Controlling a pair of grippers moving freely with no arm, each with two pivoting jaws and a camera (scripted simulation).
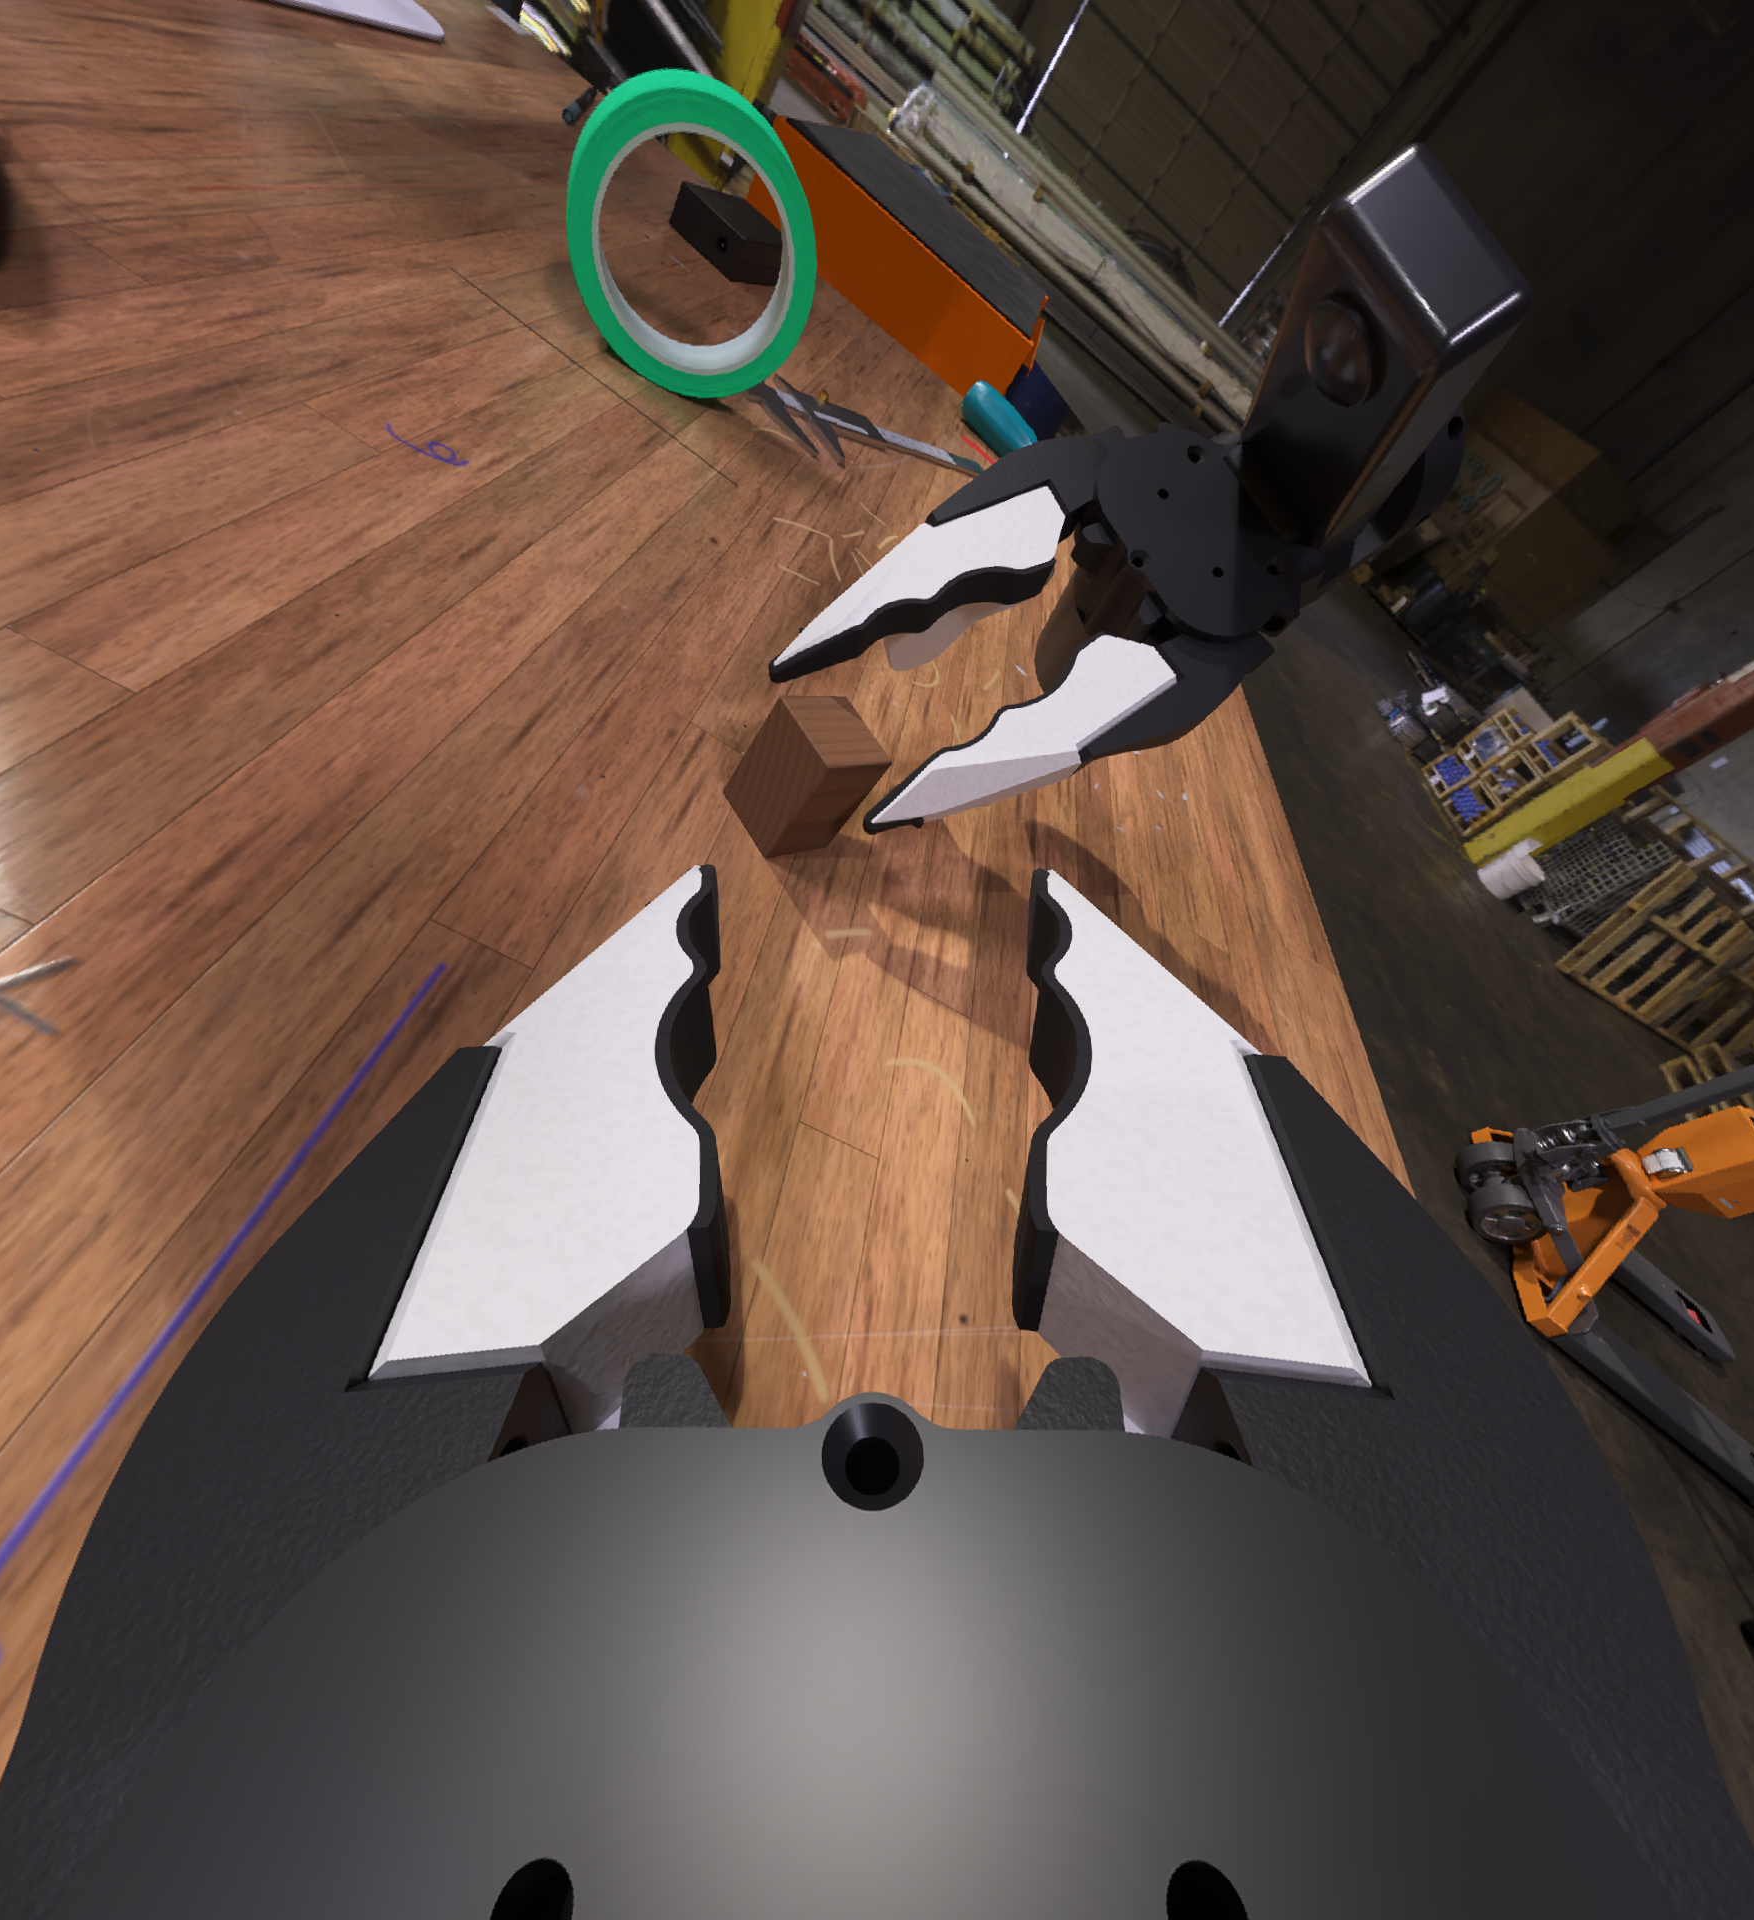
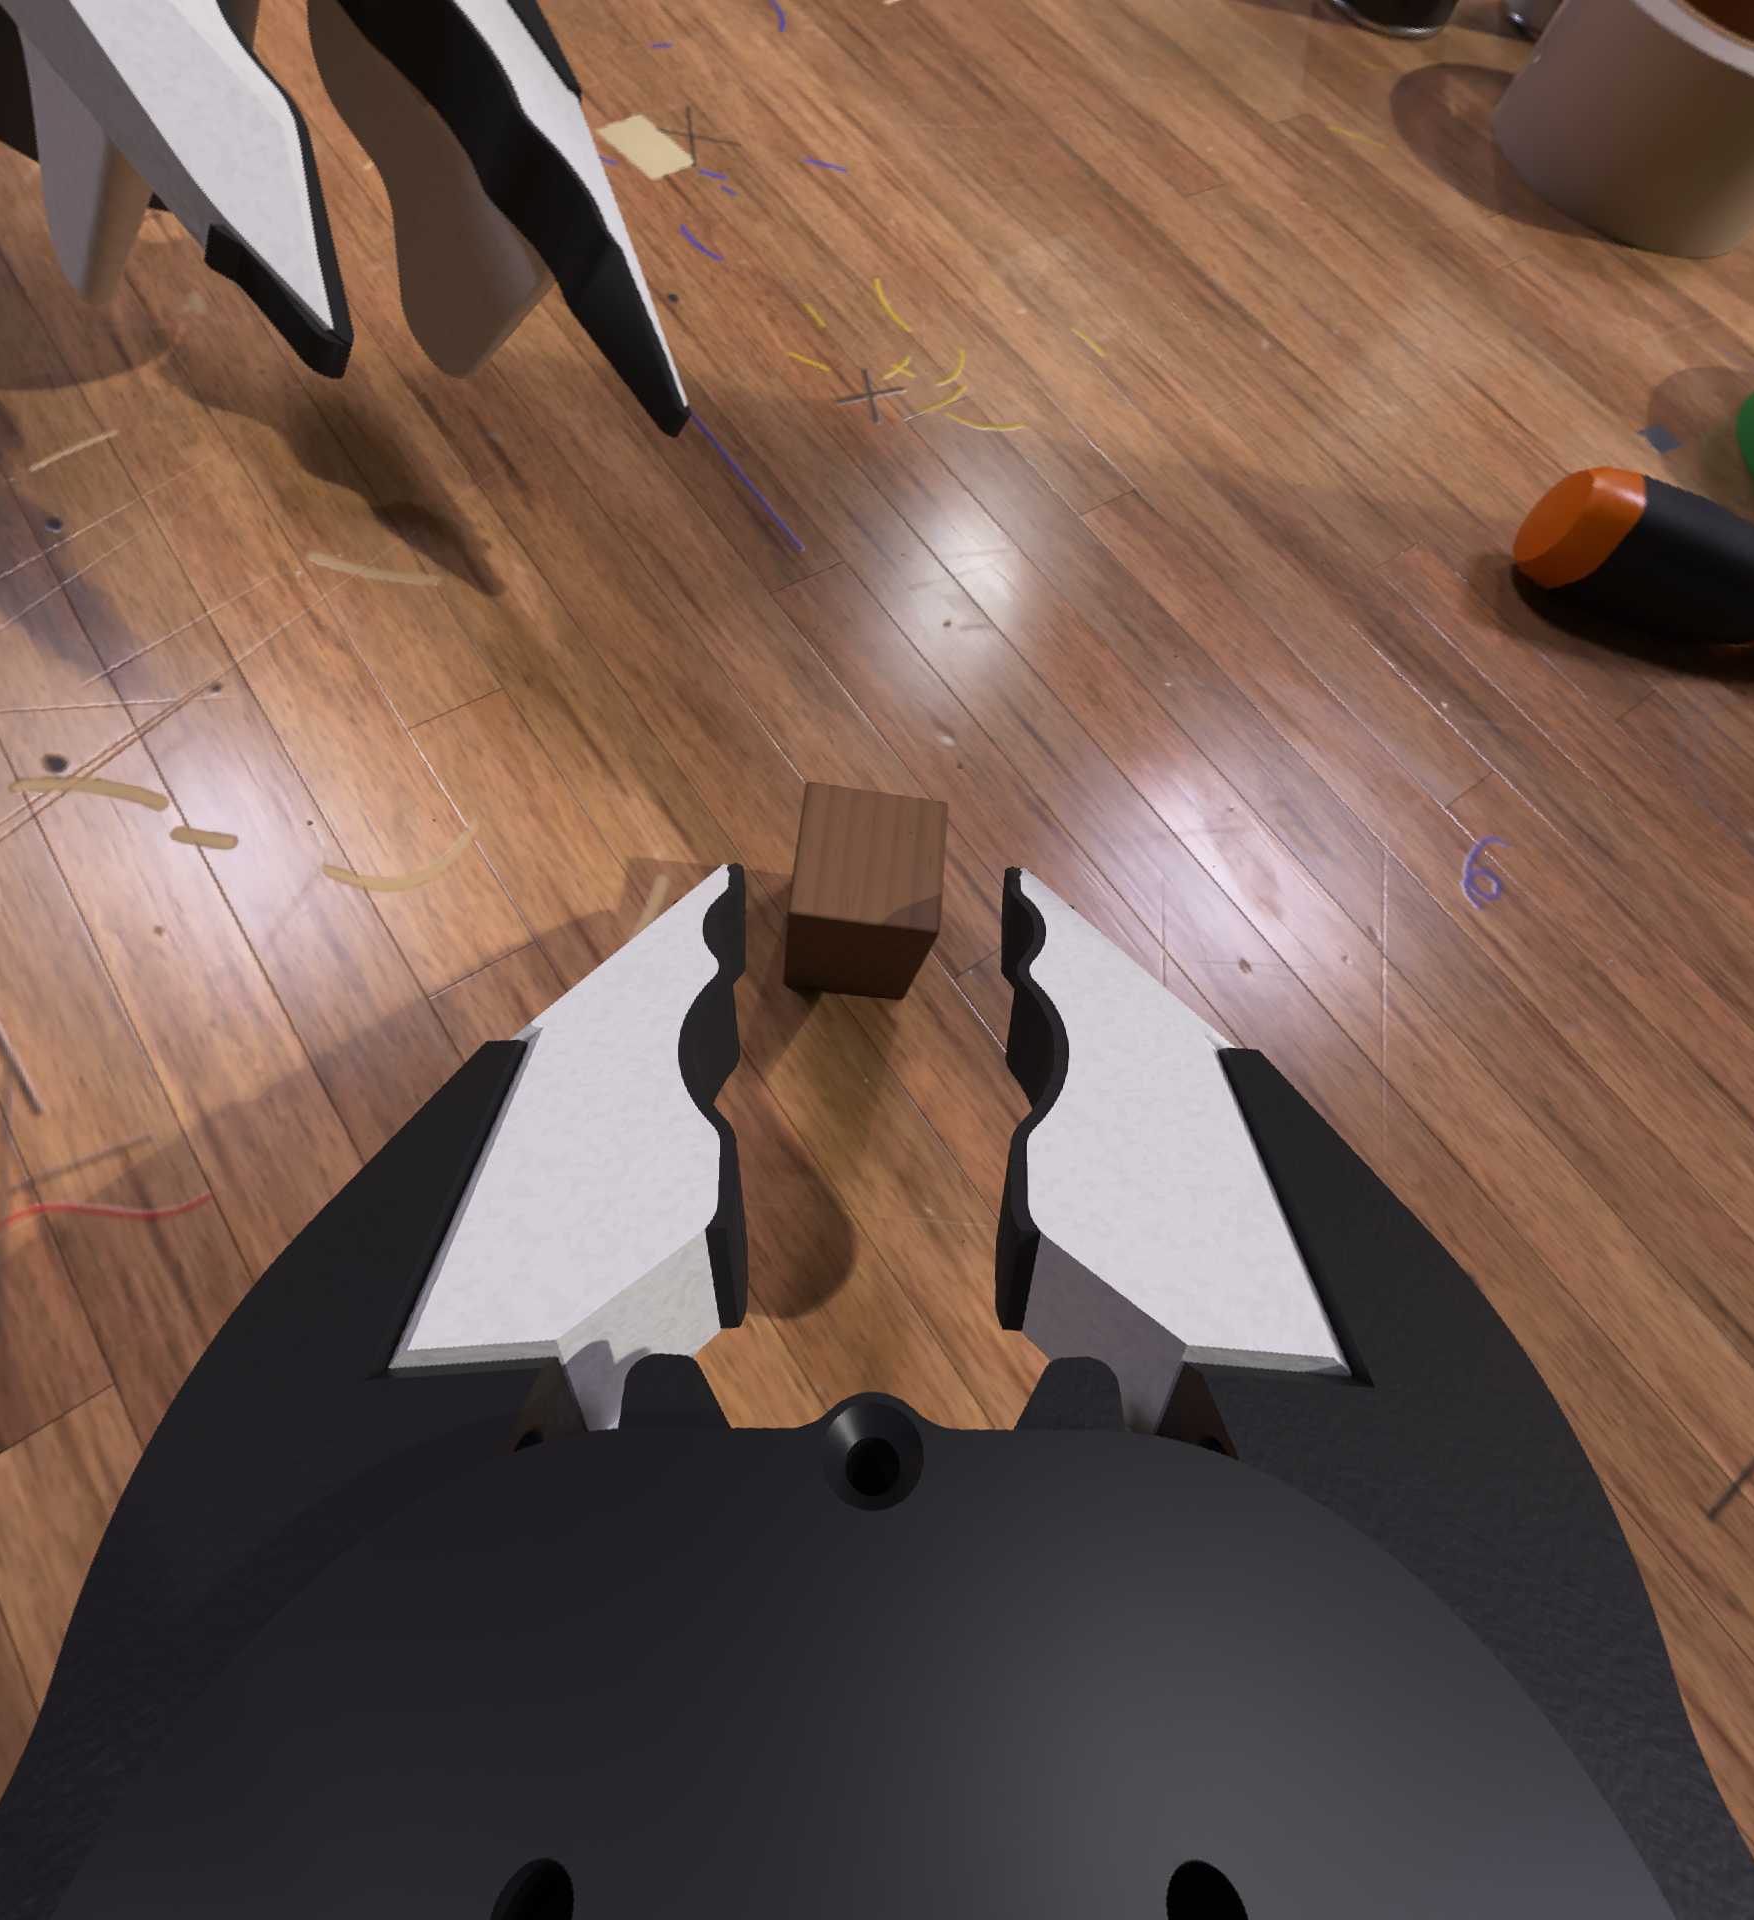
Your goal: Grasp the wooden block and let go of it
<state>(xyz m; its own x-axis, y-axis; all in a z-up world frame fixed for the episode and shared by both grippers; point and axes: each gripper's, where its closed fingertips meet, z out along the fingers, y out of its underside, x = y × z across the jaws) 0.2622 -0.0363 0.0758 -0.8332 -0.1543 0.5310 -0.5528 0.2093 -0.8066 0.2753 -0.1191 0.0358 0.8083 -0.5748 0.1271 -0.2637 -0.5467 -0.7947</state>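
Right now the small brown wooden block (image 2: 865, 902) stands on the scuffed wood-plank table (image 2: 1216, 644), free of both grippers. The right black-and-white two-finger gripper (image 2: 869, 883) has its jaws spread, and in its own wrist view the block sits at the mouth of the gap, just past the fingertips and nearer the left one; whether that tip touches the block is hard to judge, though a sliver of table seems to show between them. From the left wrist view the same right gripper (image 1: 819, 744) comes in from the right side, tilted down, with the block (image 1: 805, 774) between its two tips. The left gripper (image 1: 871, 875) is also parted and holds nothing, its tips just short of the block.

Farther along the table a green roll of tape (image 1: 690, 231) stands on edge, with a small black box (image 1: 725, 231) seen through its hole. An orange-and-black tool handle (image 2: 1673, 569) lies at the right of the right wrist view, near a tan cylindrical tub (image 2: 1673, 125).
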